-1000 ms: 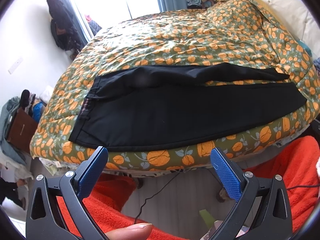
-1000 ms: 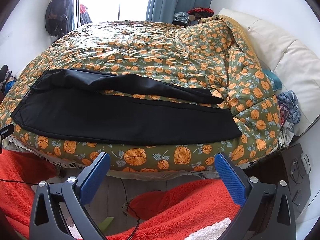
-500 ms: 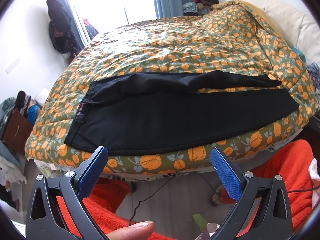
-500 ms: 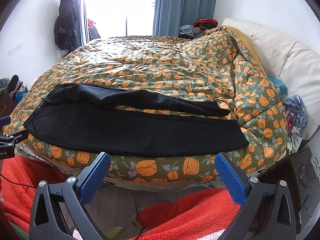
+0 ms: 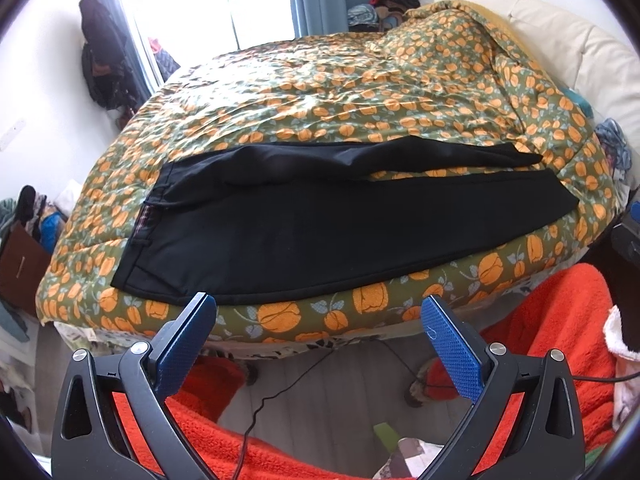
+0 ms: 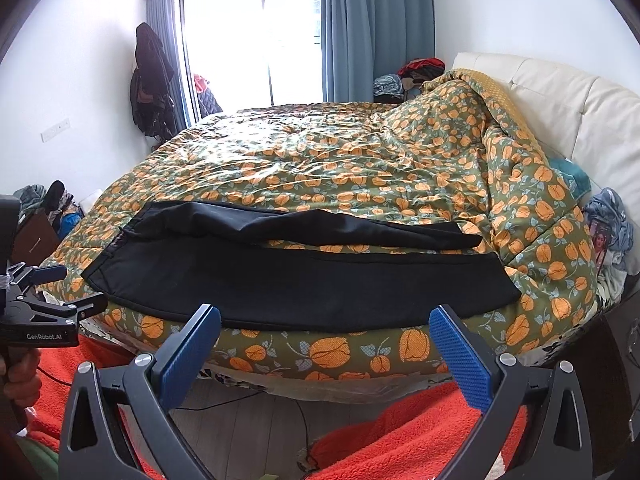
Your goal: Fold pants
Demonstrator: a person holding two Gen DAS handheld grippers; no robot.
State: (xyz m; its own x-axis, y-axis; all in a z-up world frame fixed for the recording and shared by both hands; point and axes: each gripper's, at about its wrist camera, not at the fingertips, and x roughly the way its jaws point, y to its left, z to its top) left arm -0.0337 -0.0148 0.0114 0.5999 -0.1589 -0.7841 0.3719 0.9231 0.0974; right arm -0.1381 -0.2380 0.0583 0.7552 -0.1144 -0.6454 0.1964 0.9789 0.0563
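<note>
Meanwhile, black pants (image 5: 340,220) lie spread lengthwise along near edge of floral duvet (image 5: 360,92), legs apart, waistband left of both tools. Left gripper (image 5: 316,320) and right gripper (image 6: 324,328) wide open, empty, short of cloth. Folding apparently not yet begun; next move likely calls for closing in and pinching far leg to bring it over near one.

pants (image 5: 320,224): black | duvet (image 5: 340,92): green, orange-flower print | blanket (image 6: 420,432): orange-red
</note>
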